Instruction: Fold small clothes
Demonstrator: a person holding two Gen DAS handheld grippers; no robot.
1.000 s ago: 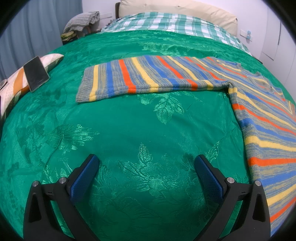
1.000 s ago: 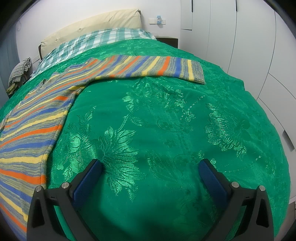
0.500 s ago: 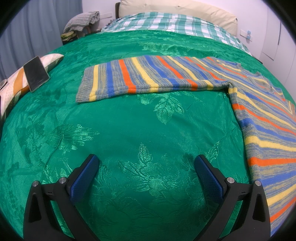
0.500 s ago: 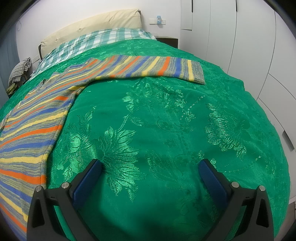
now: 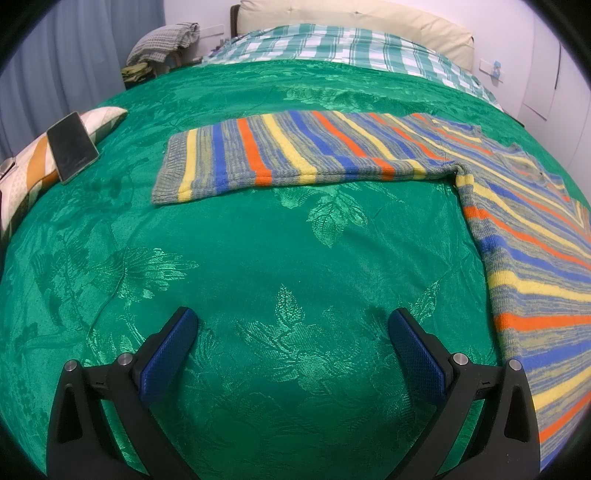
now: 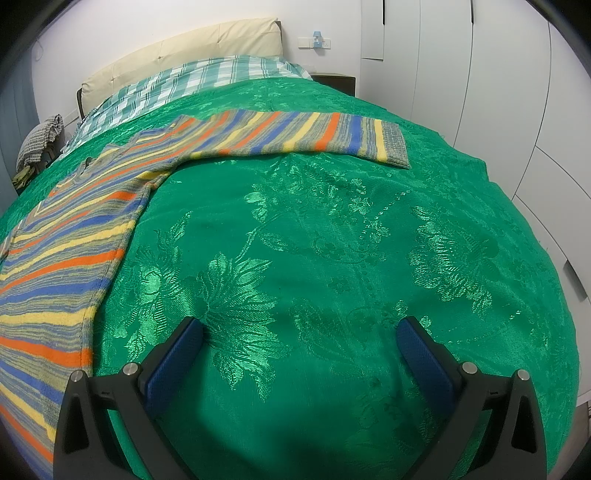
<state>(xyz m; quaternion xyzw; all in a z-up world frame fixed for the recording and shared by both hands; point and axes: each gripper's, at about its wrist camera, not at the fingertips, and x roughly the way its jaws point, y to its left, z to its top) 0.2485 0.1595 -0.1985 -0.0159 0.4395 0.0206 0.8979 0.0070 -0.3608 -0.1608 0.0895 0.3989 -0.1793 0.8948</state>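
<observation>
A striped knit sweater in grey, blue, yellow and orange lies flat on a green bedspread [image 5: 258,258]. In the left wrist view its body [image 5: 535,258] is at the right and one sleeve [image 5: 288,155] stretches left. In the right wrist view the body [image 6: 62,258] is at the left and the other sleeve [image 6: 303,136] stretches right. My left gripper [image 5: 293,328] is open and empty over bare bedspread, left of the body. My right gripper [image 6: 299,336] is open and empty over bare bedspread [image 6: 332,240], right of the body.
A phone [image 5: 72,146] rests on a striped pillow [image 5: 29,173] at the bed's left edge. A checked sheet [image 5: 351,48] and cream headboard [image 5: 369,18] are at the far end. White wardrobe doors [image 6: 480,74] stand right of the bed. A bundle of cloth [image 5: 166,40] sits at the far left.
</observation>
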